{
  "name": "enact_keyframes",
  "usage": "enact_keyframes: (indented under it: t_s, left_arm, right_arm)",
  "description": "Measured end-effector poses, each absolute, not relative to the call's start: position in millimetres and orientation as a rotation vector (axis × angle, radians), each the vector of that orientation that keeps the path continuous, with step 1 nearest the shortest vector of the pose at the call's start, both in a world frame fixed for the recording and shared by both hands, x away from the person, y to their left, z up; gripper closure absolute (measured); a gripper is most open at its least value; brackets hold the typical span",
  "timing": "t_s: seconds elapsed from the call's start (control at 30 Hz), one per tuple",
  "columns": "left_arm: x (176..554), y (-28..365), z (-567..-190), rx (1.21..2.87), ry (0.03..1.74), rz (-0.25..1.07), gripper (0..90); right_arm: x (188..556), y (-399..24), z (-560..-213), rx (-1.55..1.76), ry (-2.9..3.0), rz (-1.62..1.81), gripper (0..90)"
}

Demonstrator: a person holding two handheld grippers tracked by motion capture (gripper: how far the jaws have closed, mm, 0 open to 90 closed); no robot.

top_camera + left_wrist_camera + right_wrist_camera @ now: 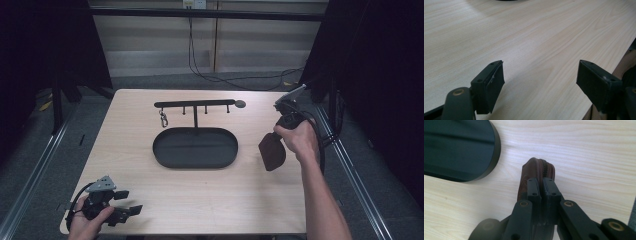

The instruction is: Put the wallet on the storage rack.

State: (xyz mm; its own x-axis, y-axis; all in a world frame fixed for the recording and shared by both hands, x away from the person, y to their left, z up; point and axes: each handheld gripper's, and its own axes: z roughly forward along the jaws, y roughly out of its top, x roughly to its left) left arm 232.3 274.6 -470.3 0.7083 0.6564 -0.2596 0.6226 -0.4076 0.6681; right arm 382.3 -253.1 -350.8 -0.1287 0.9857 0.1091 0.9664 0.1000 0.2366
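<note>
My right gripper [276,136] is shut on a brown leather zip pouch [272,151], which hangs just above the table to the right of a black oval tray [195,147]. In the right gripper view the jaws [541,182] pinch the pouch [537,167] at its zipper edge, with the tray's rim [495,147] to the upper left. My left gripper [129,201] rests at the table's front left corner. Its jaws [540,72] stand wide open over bare wood with nothing between them.
A black hook rack [195,104] rises behind the tray, with a small metal clip [163,119] hanging from its left hook and a round disc [240,104] at its right end. The light wood table [220,195] ends close to the left gripper.
</note>
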Motion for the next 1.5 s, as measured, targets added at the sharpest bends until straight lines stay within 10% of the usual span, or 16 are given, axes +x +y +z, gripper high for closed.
enact_keyframes:
  t_s: [1.5]
  left_arm:
    - [233, 275, -469, 2.134, 0.947, 0.055, 21.9]
  right_arm:
    - [397, -197, -303, 1.862, 2.324, 0.551, 85.1]
